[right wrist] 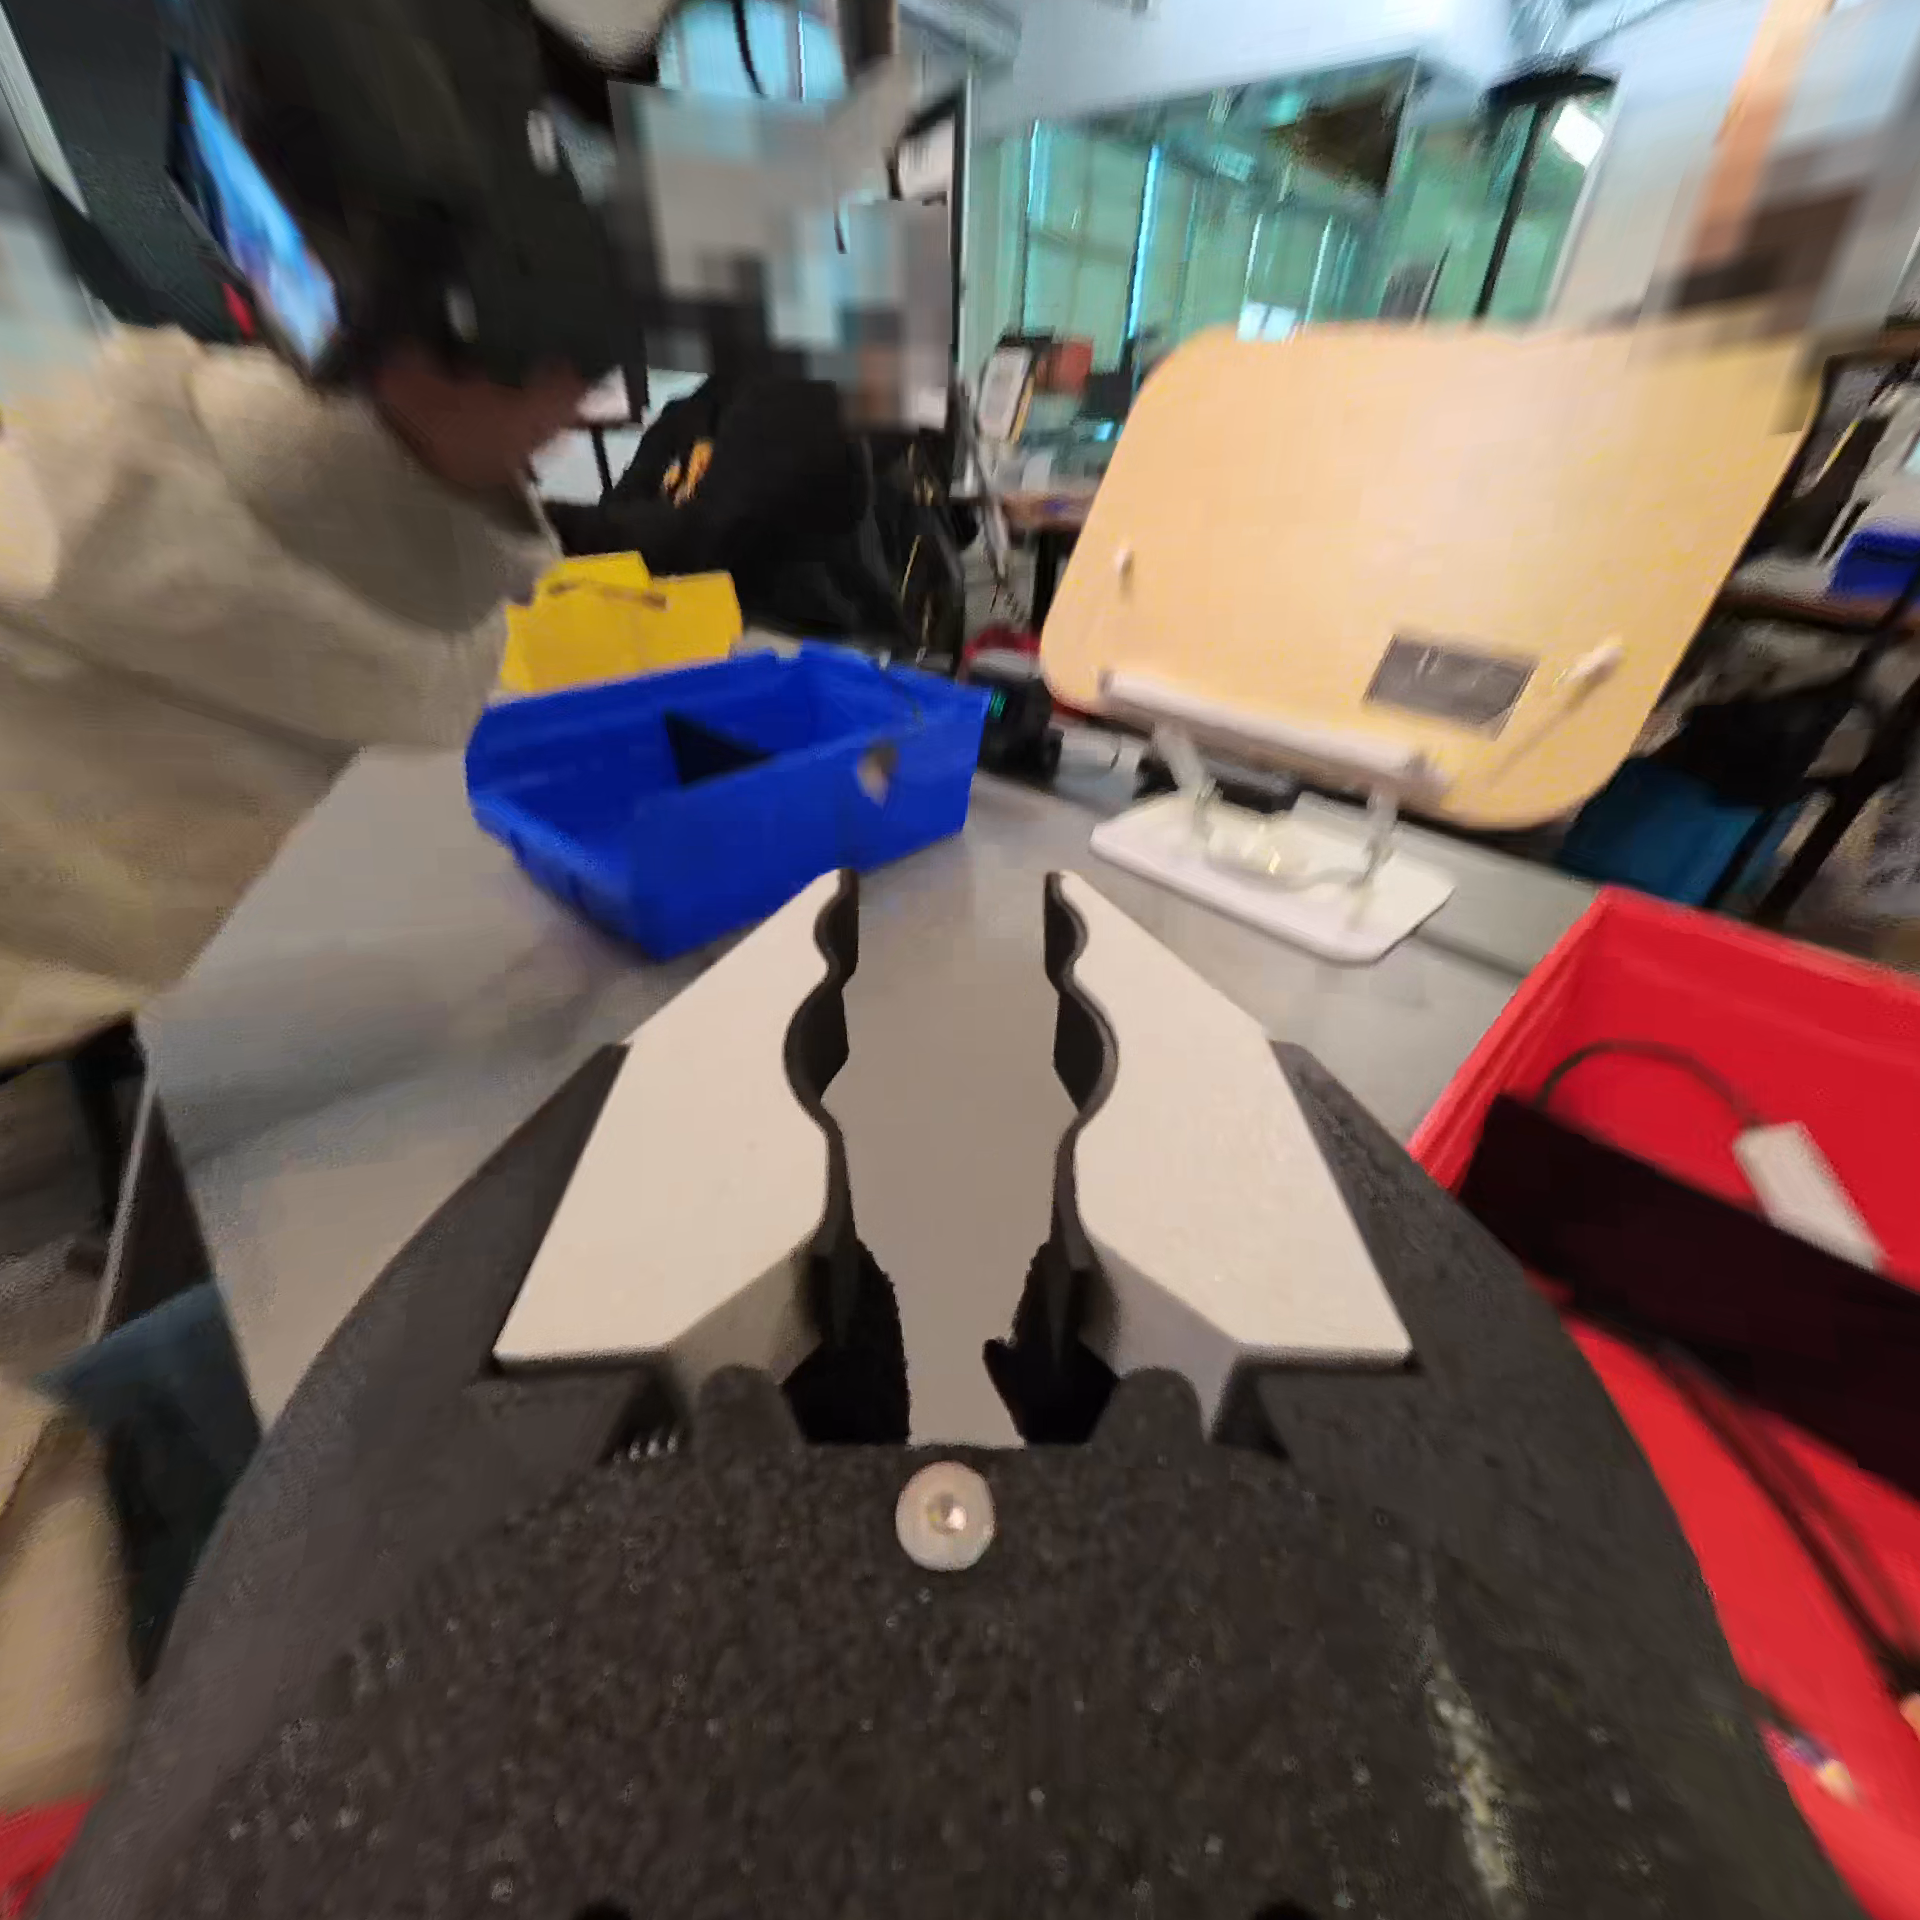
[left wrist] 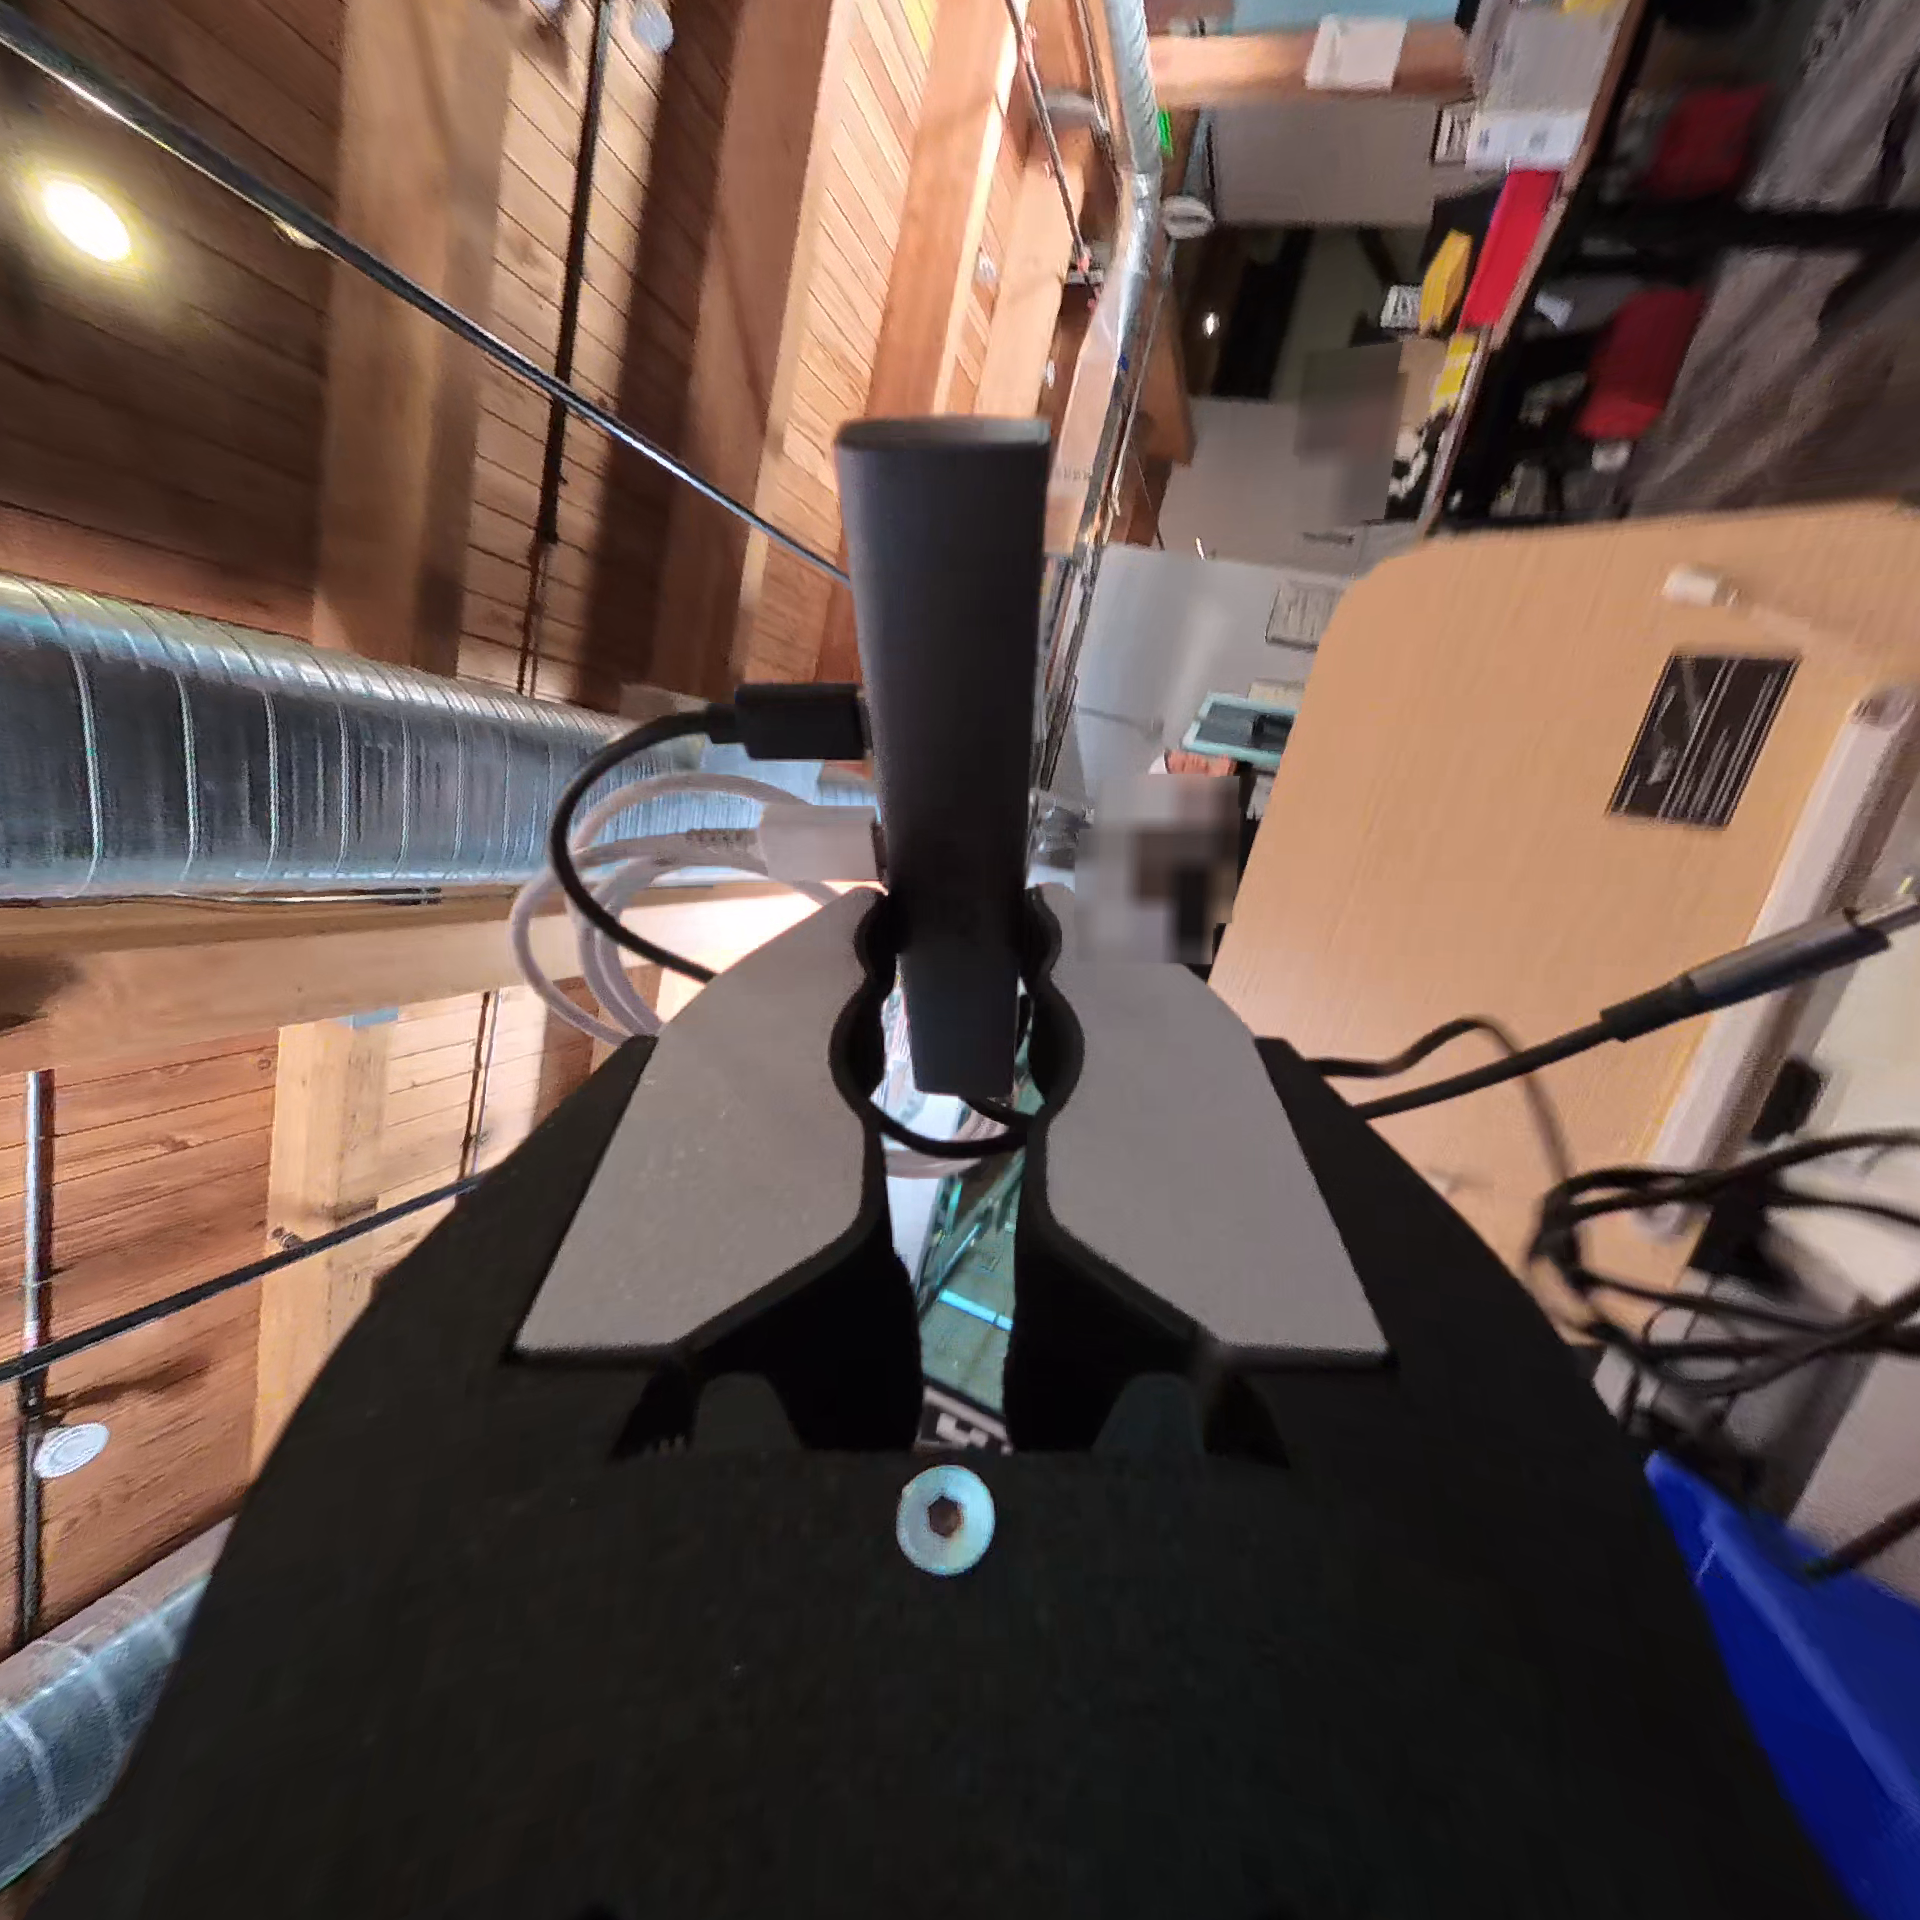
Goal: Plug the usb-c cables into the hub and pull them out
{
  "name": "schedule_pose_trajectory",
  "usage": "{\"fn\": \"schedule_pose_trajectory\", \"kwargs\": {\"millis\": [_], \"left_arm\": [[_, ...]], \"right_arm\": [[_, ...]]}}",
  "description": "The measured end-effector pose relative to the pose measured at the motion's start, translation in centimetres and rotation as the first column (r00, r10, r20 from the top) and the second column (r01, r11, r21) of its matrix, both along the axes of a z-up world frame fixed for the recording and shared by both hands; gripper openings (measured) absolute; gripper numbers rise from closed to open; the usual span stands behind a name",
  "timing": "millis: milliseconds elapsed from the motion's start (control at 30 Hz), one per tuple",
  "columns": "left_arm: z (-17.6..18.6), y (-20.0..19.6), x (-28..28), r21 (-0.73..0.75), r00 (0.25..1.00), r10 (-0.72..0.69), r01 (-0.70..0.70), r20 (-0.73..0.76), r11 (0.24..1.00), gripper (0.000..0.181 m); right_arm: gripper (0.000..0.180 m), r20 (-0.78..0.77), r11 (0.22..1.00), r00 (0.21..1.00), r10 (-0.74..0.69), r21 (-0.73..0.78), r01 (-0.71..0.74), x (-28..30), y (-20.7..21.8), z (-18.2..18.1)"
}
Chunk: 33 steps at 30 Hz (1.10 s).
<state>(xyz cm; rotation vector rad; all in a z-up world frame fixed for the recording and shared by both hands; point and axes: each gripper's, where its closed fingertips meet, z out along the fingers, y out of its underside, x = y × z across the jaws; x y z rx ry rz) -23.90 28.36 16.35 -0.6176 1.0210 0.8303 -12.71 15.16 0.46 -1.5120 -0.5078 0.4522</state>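
My pale grey worktop (right wrist: 395, 997) runs ahead of me. At about eleven o'clock a blue plastic bin (right wrist: 717, 790) with an inner divider sits on it, with a yellow plastic bin (right wrist: 623, 629) just behind. At one o'clock a white flat-based stand (right wrist: 1278, 883) props a tilted light wooden board (right wrist: 1382, 540). At three o'clock stands a red plastic crate (right wrist: 1683, 997).

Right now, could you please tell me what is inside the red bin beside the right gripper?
The red bin holds a dark divider, a small silver device on a thin black cable, and more dark cords lower down. The rest is cut off by the frame edge.
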Motion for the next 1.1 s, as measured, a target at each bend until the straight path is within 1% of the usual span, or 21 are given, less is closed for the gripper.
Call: {"fn": "schedule_pose_trajectory", "kwargs": {"millis": [67,133,233,300,400,467,500,533,600,667,733,767,800,833,867,900,933,967,1000,1067,1100], "left_arm": [[-0.8,-1.7,2.4,0.007,0.998,-0.058,0.058,0.019,0.998,0.022],[-2.5,-2.9,4.6,-0.004,0.995,-0.093,0.093,0.03,0.996,0.022],[-6.0,-3.8,6.9,-0.076,0.99,-0.127,0.132,0.067,0.988,0.023],[-8.0,-4.0,7.8,-0.091,0.991,-0.113,0.119,0.068,0.989,0.022],[-10.1,-4.2,8.3,-0.07,0.995,-0.092,0.095,0.043,0.993,0.022],[-11.2,-4.4,8.5,-0.035,0.996,-0.086,0.086,0.006,0.996,0.022],[-11.6,-4.4,8.4,-0.017,0.996,-0.084,0.084,0.0,0.996,0.022],[-12.0,-4.3,8.1,-0.015,0.997,-0.08,0.08,0.005,0.997,0.022],[-13.4,-3.5,7.4,-0.103,0.997,-0.076,0.077,0.012,0.992,0.022],[-15.4,-3.1,6.3,-0.258,0.996,-0.072,0.085,0.059,0.962,0.022],[-17.9,-4.3,4.8,-0.448,0.986,-0.077,0.136,0.148,0.884,0.017],[-19.6,-5.3,4.1,-0.572,0.978,-0.066,0.17,0.197,0.803,0.015],[-21.3,-6.8,3.6,-0.7,0.963,-0.05,0.229,0.266,0.677,0.017],[-22.8,-8.7,3.2,-0.797,0.938,-0.021,0.306,0.347,0.521,0.019],[-23.8,-10.4,2.7,-0.841,0.902,0.031,0.39,0.432,0.375,0.019],[-24.4,-11.7,2.0,-0.843,0.856,0.098,0.471,0.508,0.261,0.02],[-24.8,-12.5,1.2,-0.823,0.808,0.166,0.538,0.565,0.185,0.023],[-25.0,-13.0,0.2,-0.801,0.77,0.218,0.579,0.599,0.154,0.027],[-25.2,-13.1,-0.9,-0.788,0.749,0.245,0.591,0.616,0.173,0.027],[-25.4,-12.7,-2.9,-0.786,0.747,0.255,0.553,0.615,0.275,0.027],[-25.4,-12.6,-3.4,-0.787,0.755,0.245,0.536,0.608,0.305,0.027]], "right_arm": [[0.035,0.032,0.996,0.999,-0.019,0.09,0.016,0.0,0.5,3.3],[0.037,0.071,0.981,0.994,-0.085,0.183,0.071,0.5,1.4,6.1],[0.037,0.103,0.962,0.989,-0.111,0.262,0.081,0.1,2.6,8.4],[0.037,0.162,0.968,0.983,-0.091,0.246,0.049,-0.8,3.8,7.6],[0.035,0.218,0.985,0.975,-0.052,0.174,0.013,-2.2,5.5,5.0],[0.023,0.21,0.984,0.976,-0.048,0.179,0.01,-2.7,6.2,4.4],[0.013,0.199,0.982,0.979,-0.042,0.19,0.004,-2.9,6.5,4.2],[0.009,0.197,0.981,0.98,-0.022,0.192,-0.017,-3.2,6.7,3.9],[0.009,0.195,0.982,0.981,0.022,0.182,-0.058,-3.9,7.3,3.0],[0.009,0.241,0.984,0.97,0.03,0.166,-0.071,-4.6,8.6,1.3],[0.009,0.321,0.977,0.946,-0.046,0.214,-0.025,-4.5,10.5,0.2],[0.009,0.364,0.968,0.928,-0.079,0.251,-0.016,-4.6,11.3,-0.3],[0.009,0.399,0.954,0.911,-0.103,0.299,-0.023,-5.0,11.8,-0.5],[0.009,0.445,0.935,0.888,-0.118,0.351,-0.052,-5.8,12.0,-0.8],[0.009,0.5,0.908,0.855,-0.137,0.408,-0.093,-6.8,11.9,-1.3],[0.009,0.55,0.879,0.82,-0.158,0.457,-0.138,-7.9,11.7,-1.9],[0.009,0.592,0.85,0.787,-0.175,0.495,-0.183,-9.0,11.5,-2.7],[0.009,0.625,0.824,0.758,-0.188,0.52,-0.224,-10.0,11.2,-3.7],[0.009,0.648,0.806,0.738,-0.191,0.532,-0.258,-10.9,11.0,-5.0],[0.009,0.674,0.79,0.721,-0.161,0.526,-0.315,-12.2,10.4,-8.0],[0.008,0.691,0.778,0.705,-0.156,0.526,-0.343,-12.7,10.1,-9.3]]}}
